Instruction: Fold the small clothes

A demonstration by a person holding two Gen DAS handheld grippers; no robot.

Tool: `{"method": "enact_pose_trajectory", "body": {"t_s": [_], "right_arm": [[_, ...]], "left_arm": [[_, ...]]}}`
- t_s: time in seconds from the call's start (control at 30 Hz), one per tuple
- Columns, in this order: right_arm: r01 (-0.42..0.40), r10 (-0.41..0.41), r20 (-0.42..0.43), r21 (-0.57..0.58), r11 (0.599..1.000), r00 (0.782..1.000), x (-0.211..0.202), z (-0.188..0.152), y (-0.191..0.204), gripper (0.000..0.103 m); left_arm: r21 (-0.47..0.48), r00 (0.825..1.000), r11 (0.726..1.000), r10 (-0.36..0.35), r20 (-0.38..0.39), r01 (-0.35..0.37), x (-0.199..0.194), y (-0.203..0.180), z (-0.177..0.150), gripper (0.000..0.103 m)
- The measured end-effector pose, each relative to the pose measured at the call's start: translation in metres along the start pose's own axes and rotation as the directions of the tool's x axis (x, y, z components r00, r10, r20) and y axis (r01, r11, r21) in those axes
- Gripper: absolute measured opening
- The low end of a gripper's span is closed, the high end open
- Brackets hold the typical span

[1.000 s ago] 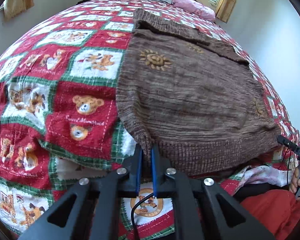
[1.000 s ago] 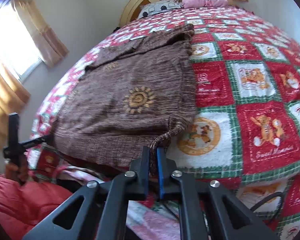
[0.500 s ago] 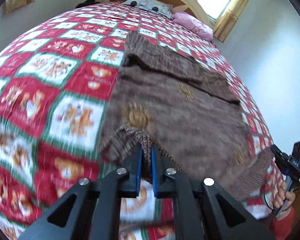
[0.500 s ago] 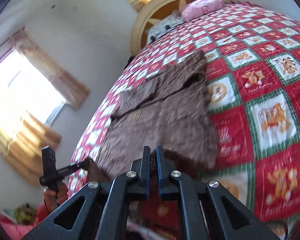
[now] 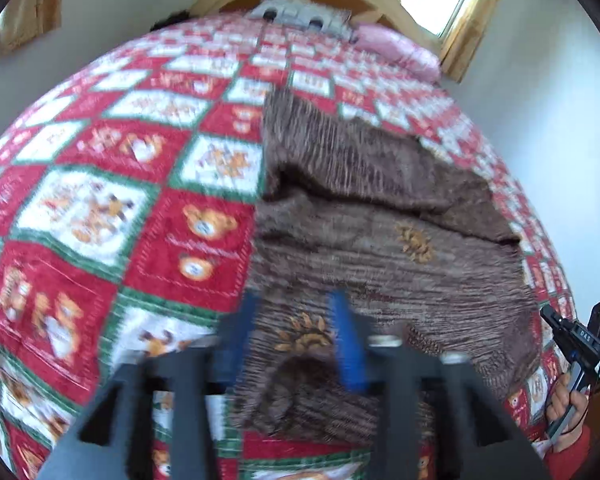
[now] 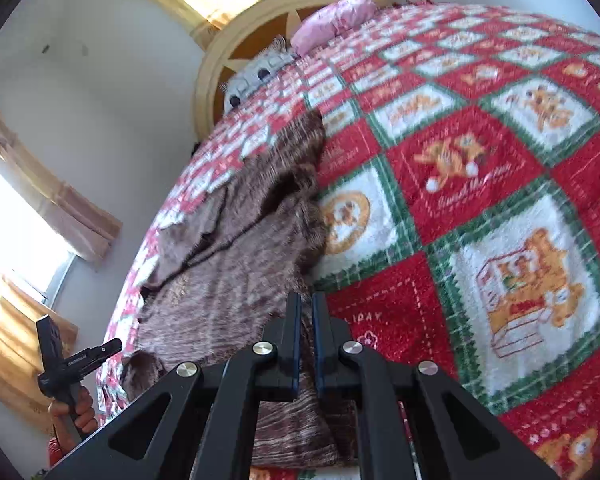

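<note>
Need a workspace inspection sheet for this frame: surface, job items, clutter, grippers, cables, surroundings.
Surface: bed with a red, white and green teddy-bear quilt, motion-blurred.
Job's things: brown knit sweater, near hem folded up onto the body.
Clutter: grey pillow and pink pillow at the headboard.
Grippers: left gripper jaws opening, sweater below the gap, nothing pinched; right gripper shut on the sweater's edge.
Cables: nothing seen.
Surroundings: arched wooden headboard, curtained windows, white walls; a hand holds the left gripper's handle.
</note>
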State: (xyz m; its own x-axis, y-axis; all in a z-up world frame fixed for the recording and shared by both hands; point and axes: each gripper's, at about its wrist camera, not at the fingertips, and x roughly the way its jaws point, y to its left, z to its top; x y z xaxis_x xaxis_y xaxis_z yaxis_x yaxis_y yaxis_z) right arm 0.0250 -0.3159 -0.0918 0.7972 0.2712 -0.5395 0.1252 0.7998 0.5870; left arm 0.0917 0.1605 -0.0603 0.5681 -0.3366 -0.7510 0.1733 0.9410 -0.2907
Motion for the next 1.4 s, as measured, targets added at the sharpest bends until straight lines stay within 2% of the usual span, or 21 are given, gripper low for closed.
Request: {"method": "enact_pose_trajectory", "body": {"t_s": [0.03,0.07,0.13,0.17,0.2,0.23,0.27,0.37,0.43,0.47,0.53,0.6,0.67,0.73,0.77,1.07,1.1,1.13,1.17,1.2,1.4], "right_arm": [[-0.005,0.005,0.012,-0.004,1.0,1.0,-0.007,-0.001,0.002,0.006],[-0.013,0.014,0.021,-0.012,1.0,1.0,-0.012,-0.002,0.005,0.006],[-0.021,0.023,0.024,-0.051,0.998,0.999,-0.021,-0.008,0.015,0.012],[-0.023,0.025,0.018,-0.081,0.996,1.0,-0.025,-0.012,0.023,0.029],[-0.026,0.028,0.015,-0.102,0.994,0.999,-0.026,-0.015,0.028,0.056],[-0.029,0.031,0.019,-0.117,0.993,0.999,-0.026,-0.018,0.034,0.065],[-0.032,0.038,0.037,-0.141,0.99,0.999,-0.029,-0.021,0.039,0.067],[-0.002,0.023,0.081,-0.248,0.969,0.996,-0.034,-0.031,0.061,0.067],[0.029,0.001,0.102,-0.297,0.954,0.995,-0.037,-0.035,0.069,0.067],[0.04,-0.005,0.112,-0.314,0.949,0.994,-0.04,-0.036,0.072,0.067],[0.064,-0.022,0.126,-0.339,0.938,0.992,-0.041,-0.037,0.075,0.067],[0.069,-0.03,0.118,-0.342,0.937,0.993,-0.041,-0.037,0.073,0.067],[0.072,-0.035,0.115,-0.328,0.942,0.993,-0.042,-0.037,0.069,0.067],[0.074,-0.042,0.11,-0.306,0.949,0.993,-0.043,-0.036,0.062,0.067],[0.076,-0.046,0.108,-0.301,0.951,0.993,-0.041,-0.036,0.061,0.067],[0.078,-0.049,0.111,-0.277,0.958,0.993,-0.043,-0.033,0.054,0.067],[0.09,-0.058,0.119,-0.282,0.955,0.991,-0.044,-0.032,0.054,0.067],[0.101,-0.067,0.125,-0.286,0.953,0.99,-0.045,-0.031,0.053,0.067],[0.111,-0.076,0.13,-0.289,0.951,0.989,-0.046,-0.031,0.053,0.067],[0.121,-0.084,0.135,-0.296,0.947,0.987,-0.048,-0.029,0.052,0.067],[0.139,-0.113,0.087,-0.425,0.894,0.99,-0.042,-0.032,0.06,0.067]], "left_arm": [[0.016,1.0,1.0,-0.001,0.029,0.0,-0.007,0.003,-0.001,0.076],[0.039,0.998,0.999,-0.001,0.059,-0.002,-0.015,0.005,-0.004,0.08],[0.1,0.996,0.995,-0.015,0.083,0.007,-0.024,0.004,-0.011,0.08],[0.144,0.997,0.989,-0.018,0.077,0.007,-0.025,0.001,-0.016,0.08],[0.177,0.997,0.984,-0.013,0.075,-0.001,-0.023,-0.002,-0.018,0.08],[0.215,0.997,0.976,-0.002,0.079,-0.015,-0.021,-0.007,-0.02,0.08],[0.261,0.996,0.965,0.01,0.092,-0.034,-0.018,-0.014,-0.023,0.08],[0.407,0.992,0.912,0.001,0.125,-0.052,-0.003,-0.035,-0.028,0.08],[0.478,0.994,0.876,0.006,0.113,-0.06,0.011,-0.047,-0.028,0.08],[0.492,0.995,0.869,0.002,0.095,-0.049,0.019,-0.05,-0.026,0.08],[0.484,0.998,0.875,-0.01,0.058,-0.019,0.033,-0.051,-0.021,0.08],[0.451,0.999,0.893,-0.029,0.022,0.016,0.044,-0.05,-0.016,0.073],[0.418,0.998,0.907,-0.049,-0.029,0.057,0.054,-0.048,-0.014,0.048],[0.397,0.997,0.914,-0.073,-0.038,0.082,0.056,-0.048,-0.014,0.045],[0.401,0.996,0.911,-0.084,-0.037,0.092,0.055,-0.049,-0.015,0.04],[0.379,0.992,0.917,-0.116,-0.048,0.126,0.047,-0.043,-0.024,0.042],[0.365,0.991,0.922,-0.122,-0.048,0.131,0.047,-0.042,-0.023,0.04],[0.348,0.991,0.928,-0.128,-0.044,0.135,0.048,-0.04,-0.022,0.032],[0.334,0.991,0.933,-0.129,-0.038,0.135,0.047,-0.039,-0.022,0.019],[0.32,0.99,0.937,-0.135,-0.036,0.14,0.047,-0.037,-0.021,0.015],[0.22,0.989,0.965,-0.15,0.015,0.143,0.038,-0.031,-0.027,0.011]]}}
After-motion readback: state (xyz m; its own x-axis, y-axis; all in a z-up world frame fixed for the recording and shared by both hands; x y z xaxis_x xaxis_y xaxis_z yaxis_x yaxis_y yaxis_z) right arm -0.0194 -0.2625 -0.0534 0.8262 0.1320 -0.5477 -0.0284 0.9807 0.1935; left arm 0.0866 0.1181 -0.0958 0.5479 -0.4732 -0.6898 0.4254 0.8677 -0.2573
